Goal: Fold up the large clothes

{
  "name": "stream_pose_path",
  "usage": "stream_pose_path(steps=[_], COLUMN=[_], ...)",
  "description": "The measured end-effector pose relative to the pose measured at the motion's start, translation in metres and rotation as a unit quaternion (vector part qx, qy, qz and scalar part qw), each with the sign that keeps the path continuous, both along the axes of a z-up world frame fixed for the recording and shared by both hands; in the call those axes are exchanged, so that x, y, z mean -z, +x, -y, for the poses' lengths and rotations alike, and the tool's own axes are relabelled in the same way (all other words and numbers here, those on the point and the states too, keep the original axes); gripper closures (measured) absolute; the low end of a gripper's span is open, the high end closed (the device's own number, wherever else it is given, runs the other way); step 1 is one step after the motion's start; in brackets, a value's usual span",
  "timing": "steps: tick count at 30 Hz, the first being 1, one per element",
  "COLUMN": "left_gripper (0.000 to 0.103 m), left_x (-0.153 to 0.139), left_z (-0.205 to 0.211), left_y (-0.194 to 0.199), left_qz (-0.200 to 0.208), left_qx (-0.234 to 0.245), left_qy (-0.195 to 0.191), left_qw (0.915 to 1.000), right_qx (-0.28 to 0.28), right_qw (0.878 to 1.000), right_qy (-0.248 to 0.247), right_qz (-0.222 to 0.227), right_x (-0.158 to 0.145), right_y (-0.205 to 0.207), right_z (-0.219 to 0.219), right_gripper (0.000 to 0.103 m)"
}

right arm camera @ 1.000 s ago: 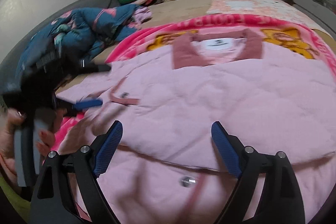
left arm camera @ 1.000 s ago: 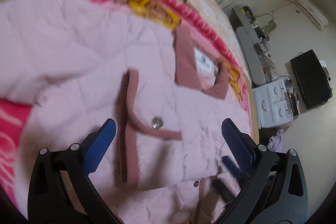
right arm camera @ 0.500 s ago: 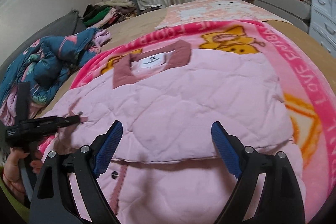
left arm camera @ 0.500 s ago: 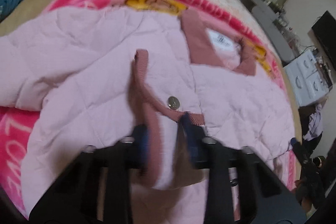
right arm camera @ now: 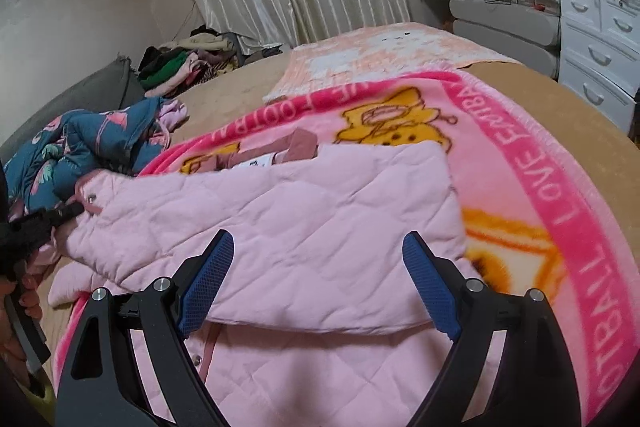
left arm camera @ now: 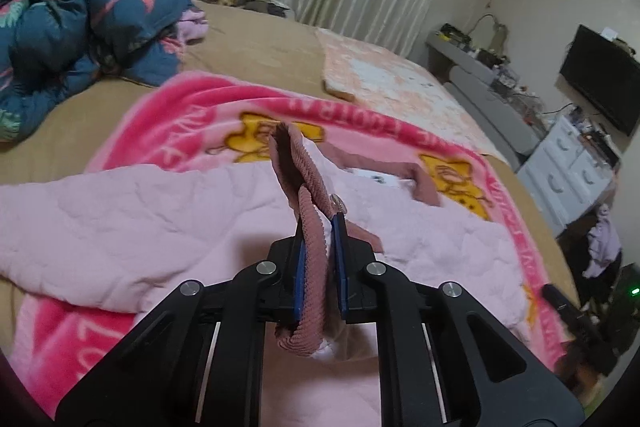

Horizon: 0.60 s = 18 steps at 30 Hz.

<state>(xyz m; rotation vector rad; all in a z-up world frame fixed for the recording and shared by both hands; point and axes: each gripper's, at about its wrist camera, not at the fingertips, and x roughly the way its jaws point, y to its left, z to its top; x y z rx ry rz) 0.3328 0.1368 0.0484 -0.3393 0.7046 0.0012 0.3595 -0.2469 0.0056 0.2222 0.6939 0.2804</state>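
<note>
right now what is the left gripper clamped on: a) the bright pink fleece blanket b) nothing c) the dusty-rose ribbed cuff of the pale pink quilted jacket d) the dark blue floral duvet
c: the left gripper has its blue pads shut on the dusty-rose ribbed cuff, lifted off the jacket.

Each hand-held gripper [left arm camera: 320, 259] [right arm camera: 316, 283]: black frame, blue textured pads [right arm camera: 206, 281], silver screws [left arm camera: 267, 268] seen at joints.
</note>
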Motion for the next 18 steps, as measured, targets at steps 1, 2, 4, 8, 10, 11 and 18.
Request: stream_pose_path(steps=[1, 2, 4, 8, 10, 11, 18], left_gripper=[0.098, 0.098, 0.098, 0.099, 0.099, 0.099, 0.097], left_x=[0.007, 0.017, 0.037, 0.067, 0.075, 0.078, 0.102], left_z=[-0.006, -0.012, -0.020, -0.030, -0.035, -0.037, -0.030], left_y=[0.002, 0.004, 0.008, 0.013, 0.013, 0.013, 0.014], left_qz=[-0.010, -0.021, -0.048, -0.088, -0.098, -0.102, -0.136], left_qx=[-0.006, -0.014, -0.021, -0.038, -0.043, -0.045, -0.040], left_qy=[-0.003, -0.004, -0.010, -0.010, -0.013, -0.015, 0.019], left_qw=[0.9999, 0.9997, 0.9986, 0.9954, 0.9941, 0.9936, 0.9898], right_qx=[0.001, -0.002, -0.004, -0.013, -0.021, -0.021, 0.010], right_qw=[1.000, 1.000, 1.000, 0.999, 0.999, 0.998, 0.990], right_qy=[0.000, 0.000, -0.009, -0.021, -0.030, -0.034, -0.049], right_qz=[-0.001, -0.002, -0.005, -0.022, -0.039, -0.044, -0.133], right_x=[-0.001, -0.001, -0.001, 0.006, 0.015, 0.019, 0.082], right_y=[0.002, 0.005, 0.011, 0.025, 0.033, 0.035, 0.060], right_z=[0.000, -0.001, -0.005, -0.016, -0.023, -0.024, -0.012], right_gripper=[0.017, 0.017, 0.017, 0.017, 0.017, 0.017, 0.017])
